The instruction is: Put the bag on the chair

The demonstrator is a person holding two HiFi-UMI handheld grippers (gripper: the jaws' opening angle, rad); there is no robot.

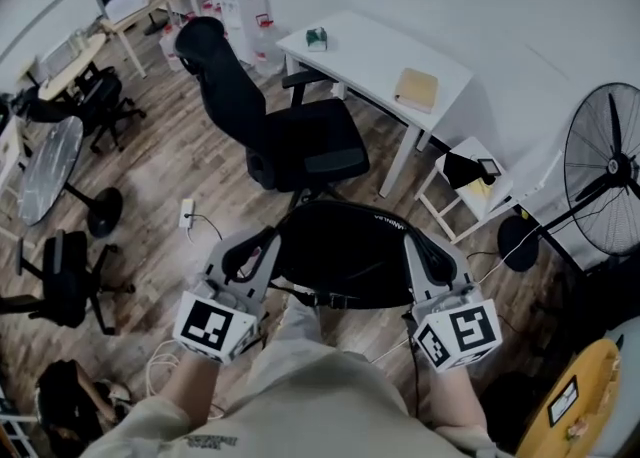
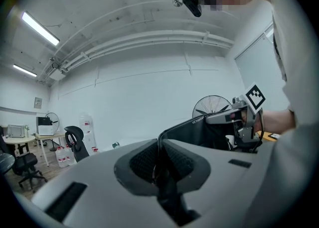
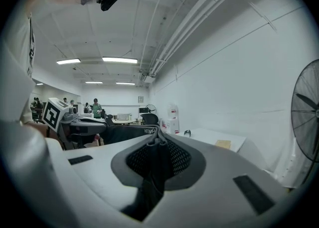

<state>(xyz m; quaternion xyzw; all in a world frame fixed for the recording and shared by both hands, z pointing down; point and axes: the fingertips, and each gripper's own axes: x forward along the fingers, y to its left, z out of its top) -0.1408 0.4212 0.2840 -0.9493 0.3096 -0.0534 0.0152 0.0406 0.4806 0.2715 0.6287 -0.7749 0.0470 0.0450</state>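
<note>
I hold a black bag (image 1: 345, 251) in the air between both grippers, in front of the person's body. The left gripper (image 1: 250, 249) is shut on the bag's left edge; in the left gripper view its jaws (image 2: 160, 148) pinch black fabric. On the bag's right edge the right gripper (image 1: 430, 254) is shut too, and dark fabric is folded between its jaws (image 3: 157, 141). The black office chair (image 1: 300, 136) stands just beyond the bag, its seat empty and facing right. The bag (image 2: 199, 131) stretches across to the right gripper.
A white desk (image 1: 375, 61) with a tan pad stands behind the chair. There is a small white side table (image 1: 470, 191) and a big floor fan (image 1: 605, 161) at the right. Other black chairs (image 1: 60, 281) and a round table (image 1: 45, 166) are on the left. Cables lie on the wooden floor.
</note>
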